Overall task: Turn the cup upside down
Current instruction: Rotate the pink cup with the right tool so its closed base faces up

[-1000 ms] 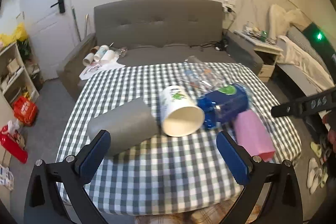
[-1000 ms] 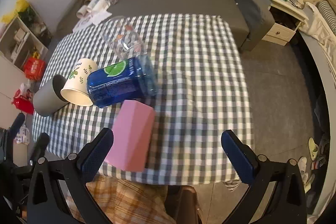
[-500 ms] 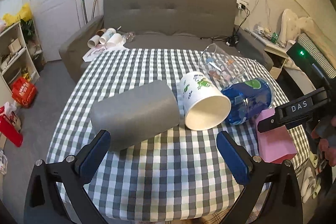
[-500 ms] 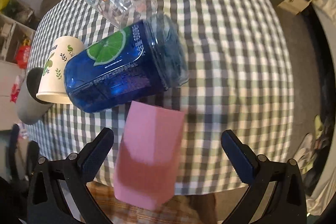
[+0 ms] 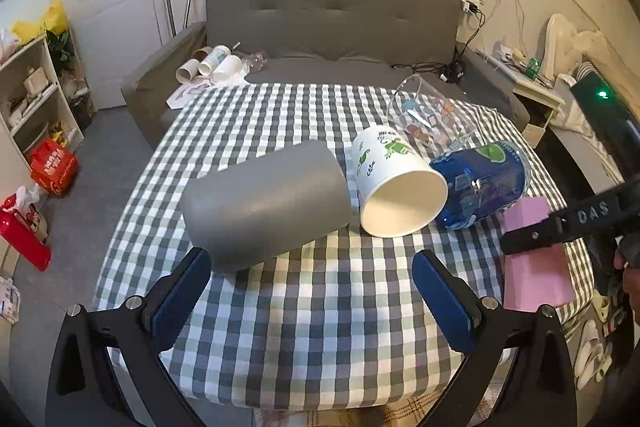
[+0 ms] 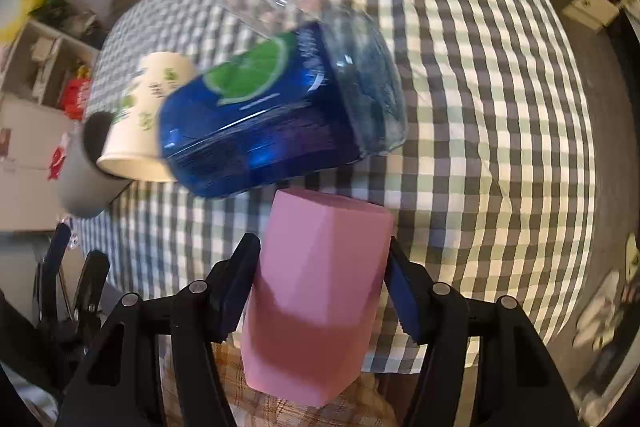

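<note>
5 cups are laid on their sides in a row across the table [image 5: 320,307]. From left to right: grey cup [image 5: 264,203], paper cup [image 5: 396,183], can-shaped cup [image 5: 484,183], faceted cup [image 6: 316,291] nearest. A glass [image 5: 432,115] is set farther back, behind the paper cup. A sofa [image 5: 332,19] is placed beyond the table.

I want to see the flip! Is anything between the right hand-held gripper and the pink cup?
Nothing visible: the right hand-held gripper already has its fingers on both sides of the pink cup, which lies on its side.

pink cup [image 6: 316,291]: matt, smooth | blue cup [image 6: 272,123]: glossy | tablecloth [image 5: 320,307]: checked cloth
</note>
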Action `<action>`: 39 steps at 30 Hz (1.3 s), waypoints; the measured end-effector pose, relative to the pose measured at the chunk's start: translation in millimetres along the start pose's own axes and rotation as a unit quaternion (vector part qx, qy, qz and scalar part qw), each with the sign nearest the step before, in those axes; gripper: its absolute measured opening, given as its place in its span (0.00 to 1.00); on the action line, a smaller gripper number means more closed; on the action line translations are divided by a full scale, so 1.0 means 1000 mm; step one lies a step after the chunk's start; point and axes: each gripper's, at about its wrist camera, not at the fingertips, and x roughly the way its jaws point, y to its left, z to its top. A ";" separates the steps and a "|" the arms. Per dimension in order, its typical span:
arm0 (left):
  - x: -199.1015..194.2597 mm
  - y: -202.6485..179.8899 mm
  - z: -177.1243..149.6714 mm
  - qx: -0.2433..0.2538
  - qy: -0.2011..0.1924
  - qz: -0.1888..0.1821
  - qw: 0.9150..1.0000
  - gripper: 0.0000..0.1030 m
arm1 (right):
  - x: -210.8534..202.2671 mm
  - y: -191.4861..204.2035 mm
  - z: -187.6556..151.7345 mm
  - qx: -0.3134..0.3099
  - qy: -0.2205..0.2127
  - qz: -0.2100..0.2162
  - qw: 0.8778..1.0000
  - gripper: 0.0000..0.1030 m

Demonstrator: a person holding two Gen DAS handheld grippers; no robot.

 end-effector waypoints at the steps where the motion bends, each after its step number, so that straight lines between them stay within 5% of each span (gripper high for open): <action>1: -0.002 0.000 0.001 0.000 -0.002 0.002 1.000 1.00 | -0.005 0.002 -0.005 -0.009 -0.010 0.001 1.000 0.59; 9: -0.015 -0.009 0.005 -0.008 -0.007 0.007 1.000 1.00 | -0.058 0.000 -0.047 -0.085 -0.136 -0.031 0.987 0.58; 18: -0.009 -0.025 0.006 -0.009 0.008 0.016 1.000 1.00 | -0.073 0.002 -0.066 -0.161 -0.257 -0.081 0.949 0.58; 27: 0.004 -0.041 0.000 0.004 0.025 0.016 1.000 1.00 | -0.057 0.004 -0.067 -0.179 -0.323 -0.069 0.927 0.58; 39: 0.015 -0.064 -0.003 0.021 0.043 0.012 0.999 1.00 | -0.043 0.013 -0.069 -0.223 -0.344 -0.087 0.908 0.58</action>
